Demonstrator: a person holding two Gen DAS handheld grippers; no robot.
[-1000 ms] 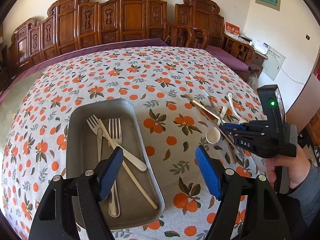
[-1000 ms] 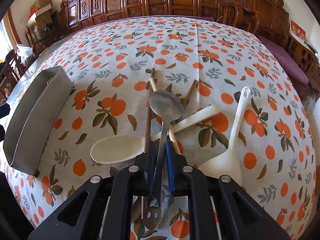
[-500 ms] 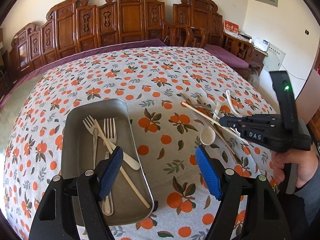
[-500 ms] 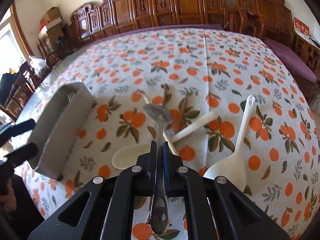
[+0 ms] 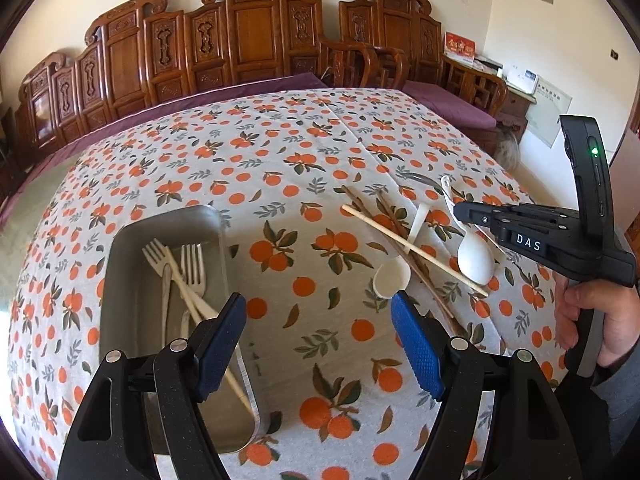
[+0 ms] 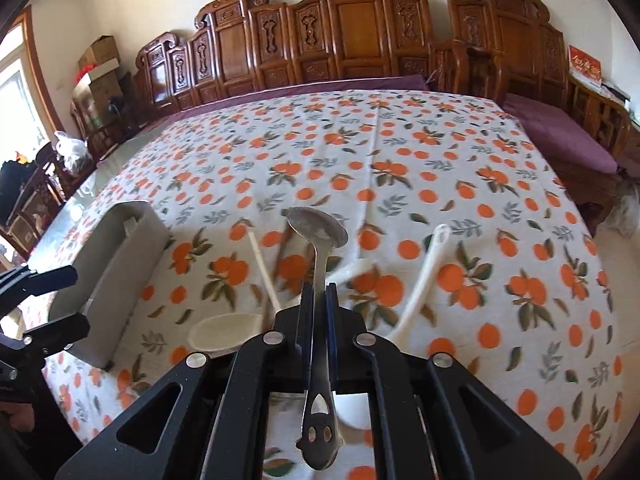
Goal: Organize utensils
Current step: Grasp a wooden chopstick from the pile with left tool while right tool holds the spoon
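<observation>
Metal spoon (image 6: 318, 240) clamped by its handle in the right gripper (image 6: 319, 300); the two pads pinch the shaft tight, bowl pointing forward and clear of the cloth, handle end sticking back toward the camera. Spoon looks lifted off the pile.

Below it on the tablecloth (image 6: 400, 152), the loose heap: two white spoons (image 5: 474, 256) and (image 5: 392, 278), a pale chopstick (image 5: 412, 246) crossing darker wooden chopsticks (image 5: 396, 224). All touching or overlapping.

Metal tray (image 5: 120, 280) sits well to the left of the heap, holding forks (image 5: 192, 260) and a pale stick laid across them.

Left gripper (image 5: 318, 332) hovers with its jaws wide apart, nothing between the pads, just beside the tray's near right edge.

Step in hand, as judged: carry phase, spoon picked and headed for the tray. Next move calls for a swing left over the tray wall, lowering, then release. Handle grip is narrow; the spoon could pivot. Left gripper stands near the drop path.
</observation>
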